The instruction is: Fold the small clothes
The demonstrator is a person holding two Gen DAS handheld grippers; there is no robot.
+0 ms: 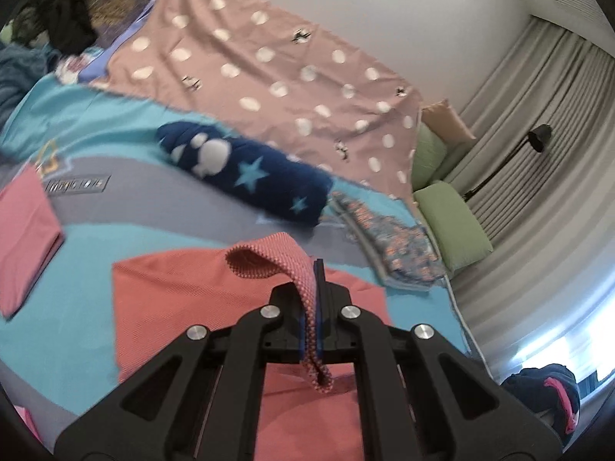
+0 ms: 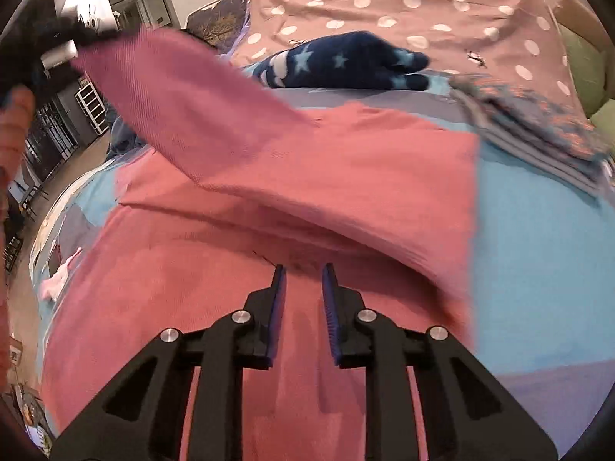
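Salmon-pink ribbed knit garment (image 2: 292,307) spread flat on the bed's turquoise-and-grey printed bedspread (image 2: 538,249), with one edge lifted and carried across its own body. Left gripper (image 1: 316,269) pressed together on a narrow strip of that hem, which loops up past the fingertips and hangs out behind the pads. Right gripper (image 2: 303,269) low over the lying layer, jaws a small way apart, bare cloth visible in the gap and nothing pinched between the blue pads; contact of the tips with the fabric not resolvable. Raised flap (image 2: 215,107) seen from the right wrist view as a broad blurred panel running from upper left down toward the garment's far right edge.

Step judged as a fold of the lifted edge over the flat half. Advice for a clean result: keep the left grip firm and the flap taut, so no slack pleats form beneath; bring the right gripper down on the intended crease line as an anchor, without gathering the lower layer; lay the flap edge to edge before release.

Neighbouring items well apart from the fold: navy fleece bundle with pale stars (image 1: 246,173), folded pink cloth (image 1: 27,238), floral folded piece (image 1: 403,253), dusty-pink polka-dot sheet (image 1: 276,65).
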